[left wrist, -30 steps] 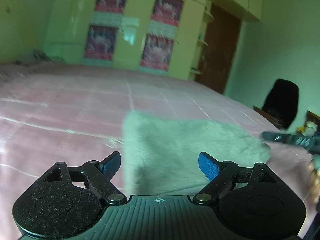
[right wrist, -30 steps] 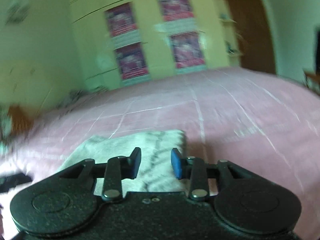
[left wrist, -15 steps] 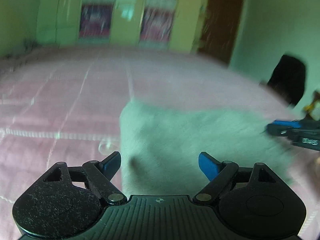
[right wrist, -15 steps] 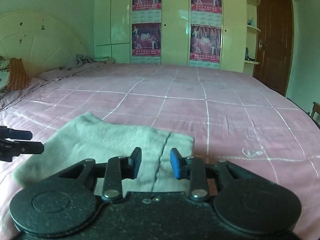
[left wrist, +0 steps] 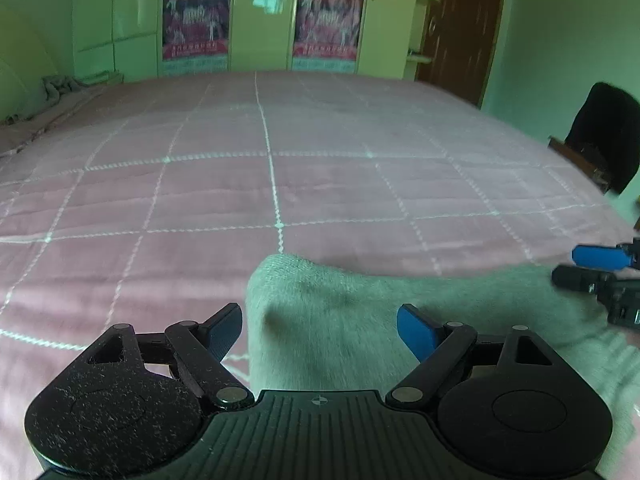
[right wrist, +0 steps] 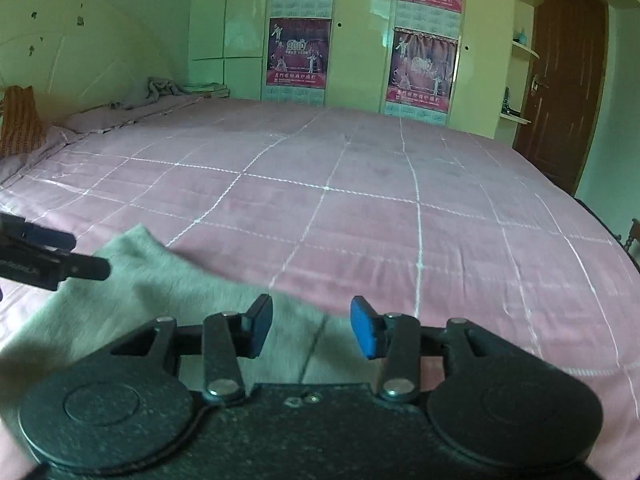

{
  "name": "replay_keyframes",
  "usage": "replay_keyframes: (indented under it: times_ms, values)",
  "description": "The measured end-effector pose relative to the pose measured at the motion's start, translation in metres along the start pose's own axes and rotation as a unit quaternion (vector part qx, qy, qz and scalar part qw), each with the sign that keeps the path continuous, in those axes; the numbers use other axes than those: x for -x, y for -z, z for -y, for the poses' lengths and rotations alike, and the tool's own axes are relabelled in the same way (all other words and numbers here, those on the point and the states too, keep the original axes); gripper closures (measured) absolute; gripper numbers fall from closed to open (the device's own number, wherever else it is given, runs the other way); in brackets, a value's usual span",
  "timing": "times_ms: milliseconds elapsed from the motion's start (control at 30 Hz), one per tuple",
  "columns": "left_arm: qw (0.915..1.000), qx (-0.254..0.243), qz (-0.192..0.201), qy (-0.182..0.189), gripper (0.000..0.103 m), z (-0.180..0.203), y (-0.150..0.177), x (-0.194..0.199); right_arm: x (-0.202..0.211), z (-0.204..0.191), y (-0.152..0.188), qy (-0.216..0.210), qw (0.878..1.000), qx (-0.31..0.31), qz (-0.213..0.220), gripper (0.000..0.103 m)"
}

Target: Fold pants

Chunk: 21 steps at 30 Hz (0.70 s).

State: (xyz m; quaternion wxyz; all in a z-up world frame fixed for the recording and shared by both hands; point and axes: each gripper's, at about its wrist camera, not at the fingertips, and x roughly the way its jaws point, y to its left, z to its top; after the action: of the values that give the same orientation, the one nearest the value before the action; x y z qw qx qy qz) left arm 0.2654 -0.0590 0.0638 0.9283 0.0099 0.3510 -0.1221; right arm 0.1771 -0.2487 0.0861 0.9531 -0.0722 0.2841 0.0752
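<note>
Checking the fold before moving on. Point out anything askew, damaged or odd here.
Nothing stands out. The folded grey fleece pants lie flat on the pink checked bedspread, edges fairly even. The left gripper is open above them; the right gripper has just been opening, gripping nothing.

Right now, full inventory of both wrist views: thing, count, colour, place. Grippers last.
pants: 1, pale grey, folded flat on the near part of the bed, under both grippers
bedspread: 1, pink with a white stitched grid, covers the bed
posters: 4 in the right wrist view, dark red, on the wardrobe doors
wardrobe: 1, pale yellow-green, on the far wall
door: 1, brown, right of the wardrobe
crumpled cloth: 1, greyish, at the far left edge of the bed
dark item: 1, black, off the bed's right side; too unclear to name
left gripper: 1, black with blue pads, jaws wide, over the pants
right gripper: 1, same colours, jaws just been opening, nothing pinched between them
</note>
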Motion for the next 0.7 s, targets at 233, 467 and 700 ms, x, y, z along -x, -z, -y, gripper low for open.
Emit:
replay_keyframes:
  times_ms: [233,467,700]
  values:
    - [0.9984,0.006,-0.053,-0.018,0.011,-0.001,0.024,-0.037,-0.048,0.012,0.023,0.018,0.997,-0.025,-0.07,0.047]
    - [0.9983,-0.001,-0.055,-0.019,0.011,-0.003,0.025,-0.034,-0.046,0.01,0.025,0.024,0.998,-0.025,-0.061,0.046]
    - [0.998,-0.02,-0.052,-0.03,0.011,-0.004,0.033,-0.011,-0.031,0.01,0.025,0.043,0.995,-0.038,-0.078,0.03]
